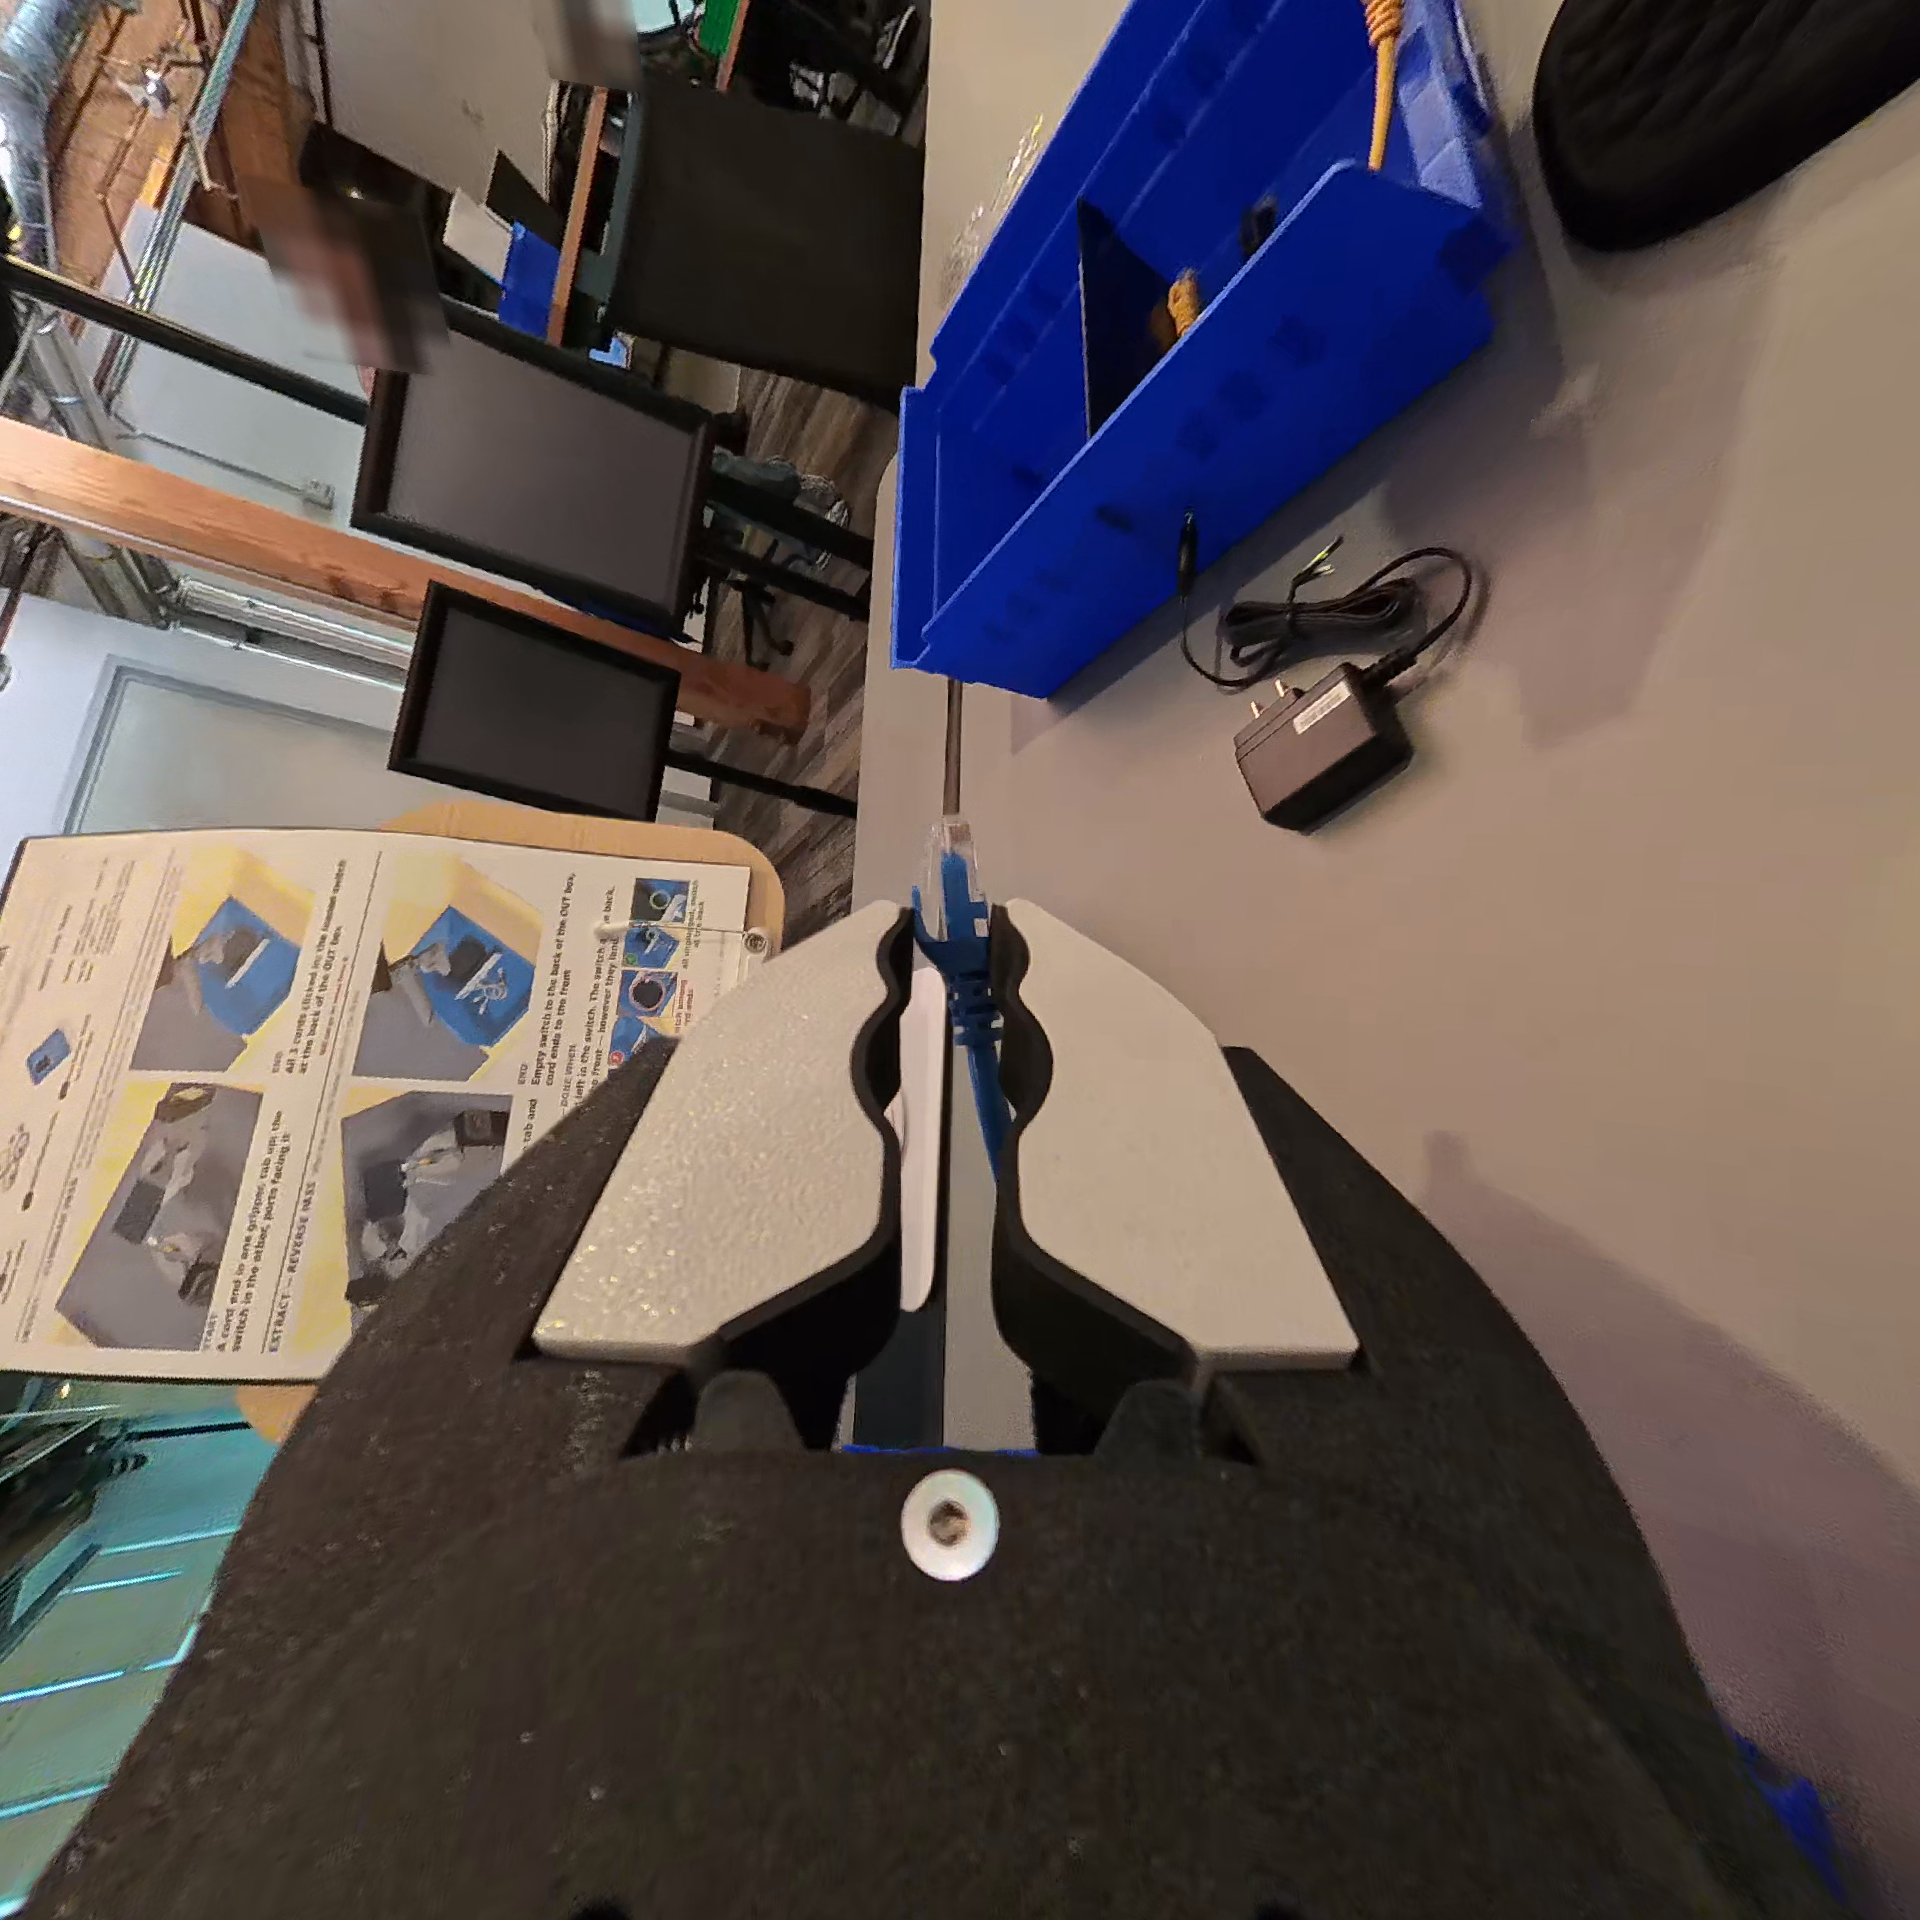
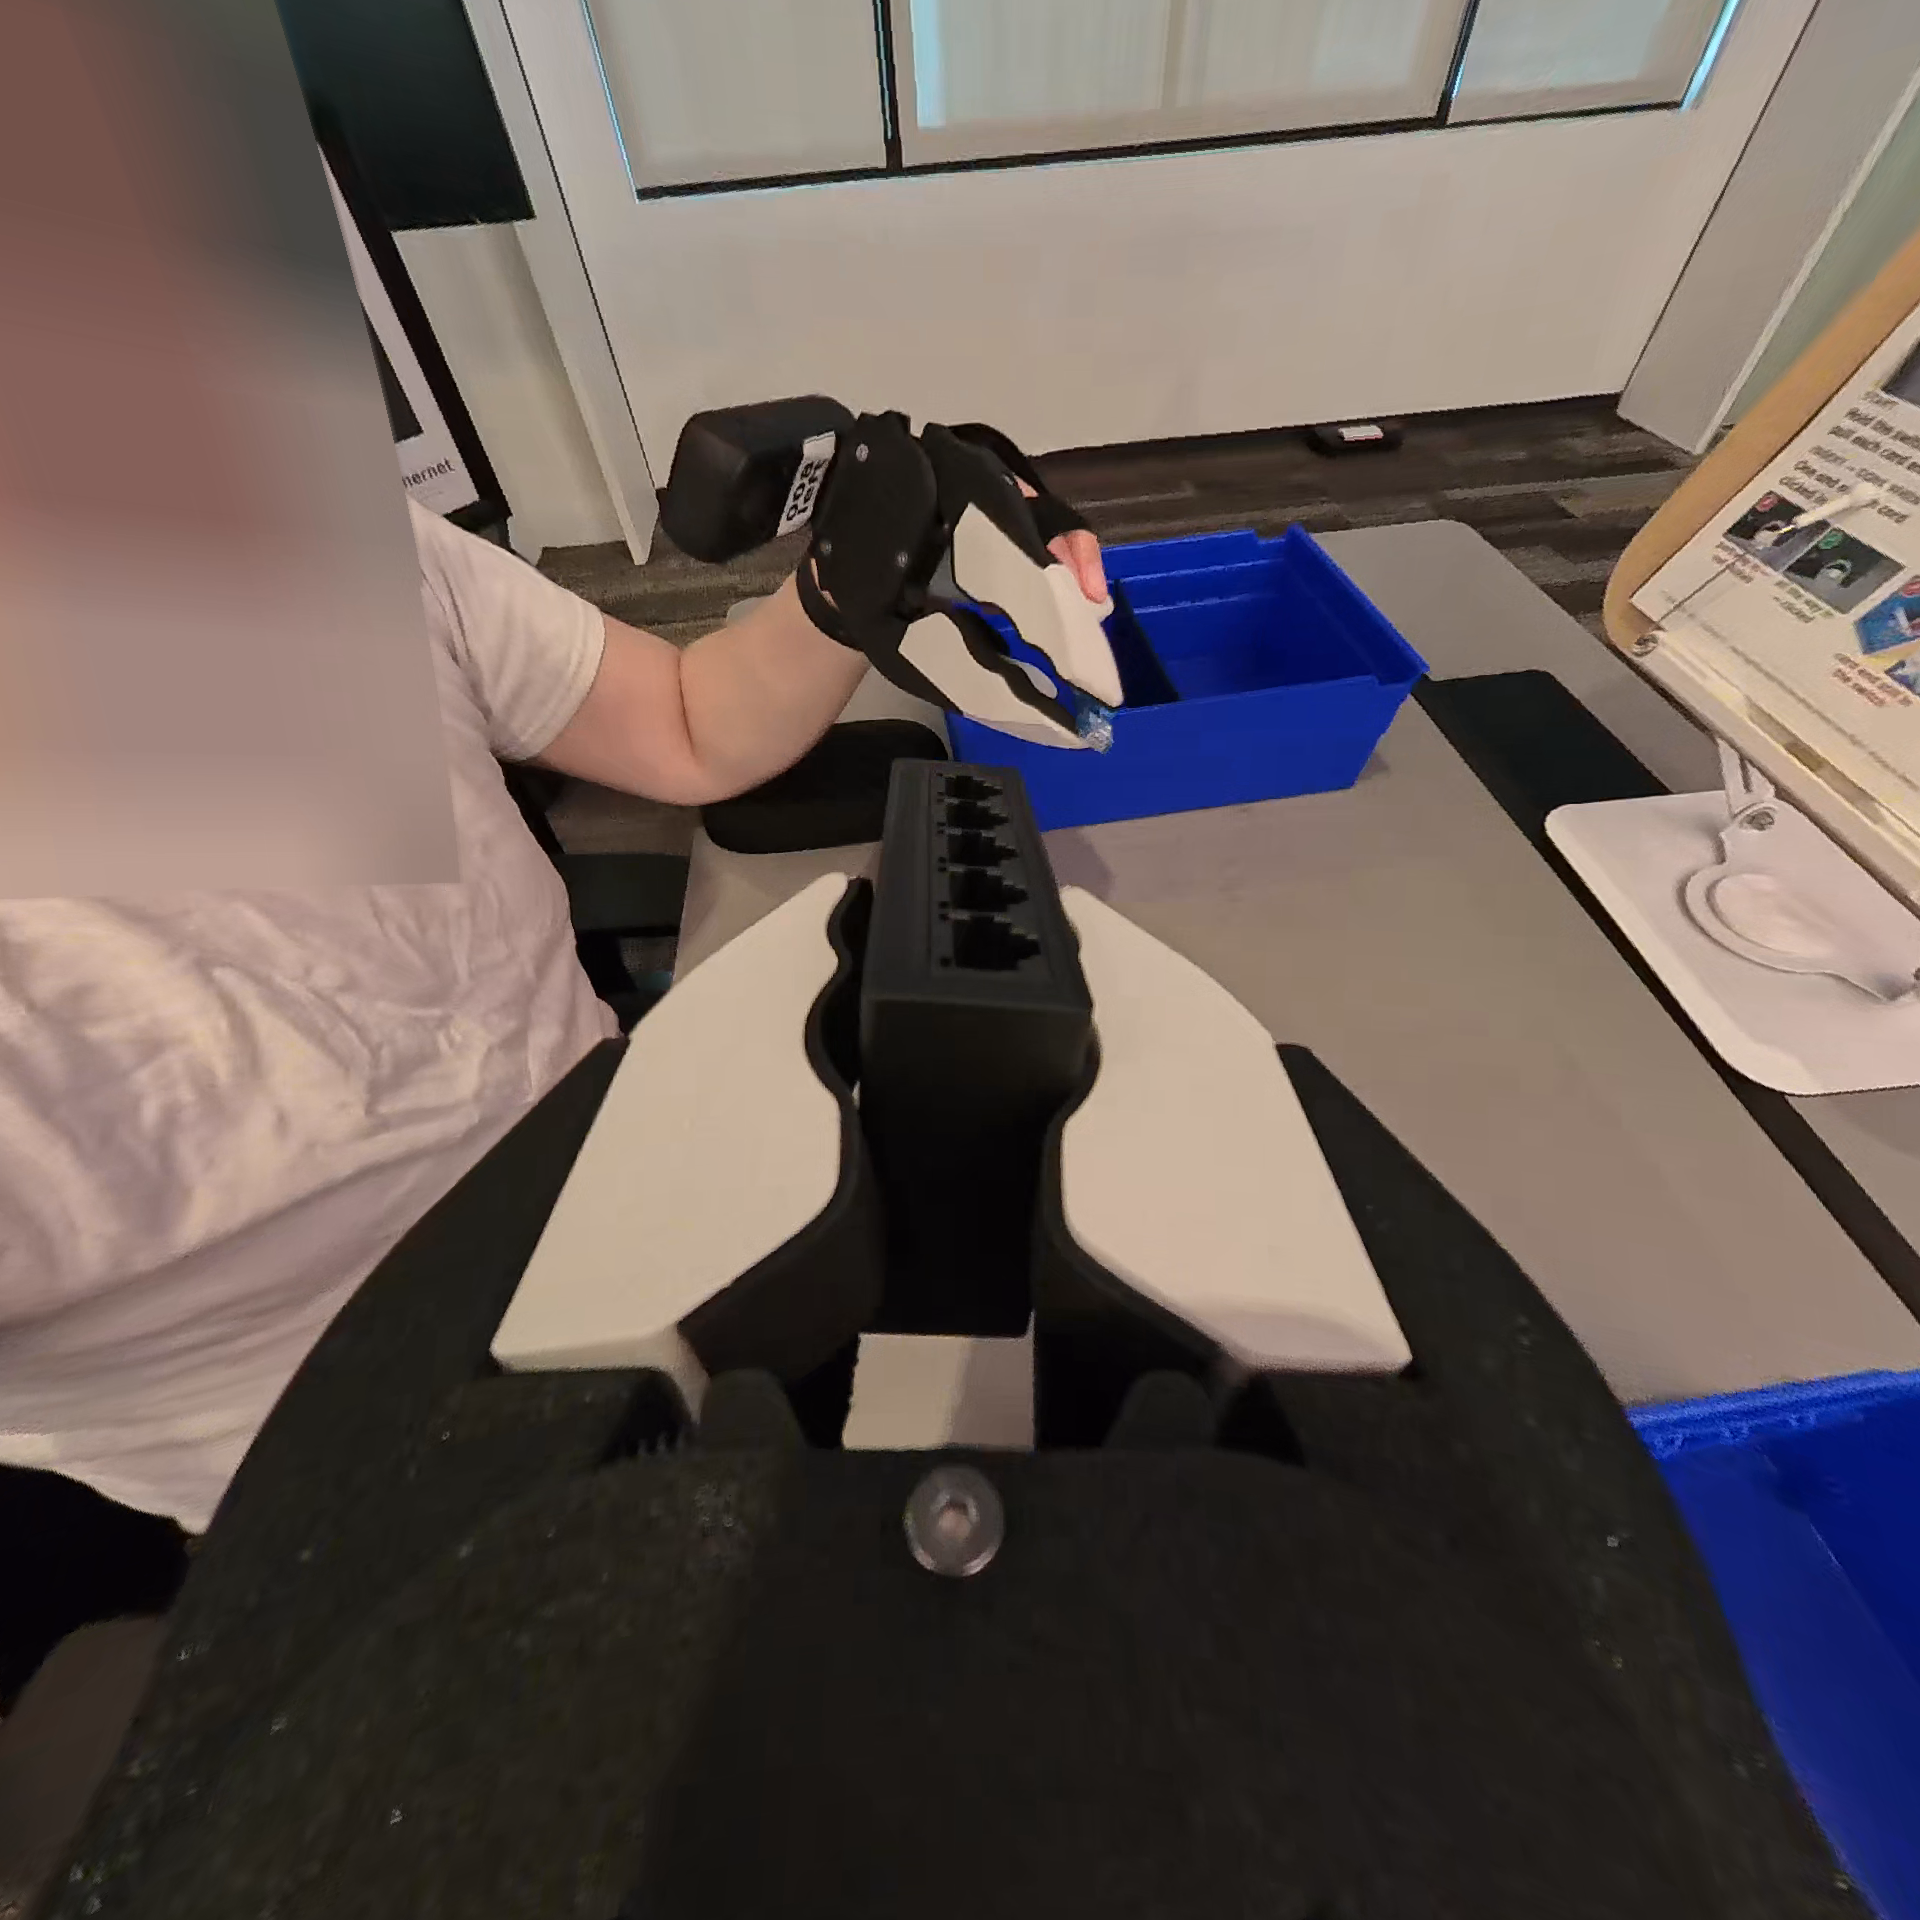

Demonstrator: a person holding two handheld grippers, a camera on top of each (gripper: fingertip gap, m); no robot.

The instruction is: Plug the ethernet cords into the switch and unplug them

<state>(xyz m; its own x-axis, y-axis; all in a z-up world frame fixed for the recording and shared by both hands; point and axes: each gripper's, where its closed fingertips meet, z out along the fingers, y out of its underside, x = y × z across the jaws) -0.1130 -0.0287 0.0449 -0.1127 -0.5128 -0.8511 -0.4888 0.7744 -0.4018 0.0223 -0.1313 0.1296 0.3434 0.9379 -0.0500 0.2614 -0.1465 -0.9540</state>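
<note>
My left gripper [image 1: 954, 914] is shut on the plug end of a blue ethernet cord [image 1: 961, 940]; the clear connector tip sticks out past the fingertips and the cord runs back between the fingers. In the right wrist view the left gripper [image 2: 1086, 722] hangs above the near wall of a blue bin, with the blue plug [image 2: 1096, 732] at its tip. My right gripper [image 2: 961, 904] is shut on a black network switch [image 2: 971, 935], held upright with its row of empty ports facing up and toward the left gripper.
A blue bin [image 1: 1195, 416] on the grey table [image 1: 1455, 1039] holds an orange cord [image 1: 1179, 301]. A black power adapter with its coiled cable [image 1: 1320, 748] lies beside it. Another blue bin [image 2: 1288, 686] and an instruction sheet on a white stand [image 2: 1787, 582] are nearby. A person sits at the left. The tips of one gripper are about 20 centimetres away from the tips of the other.
</note>
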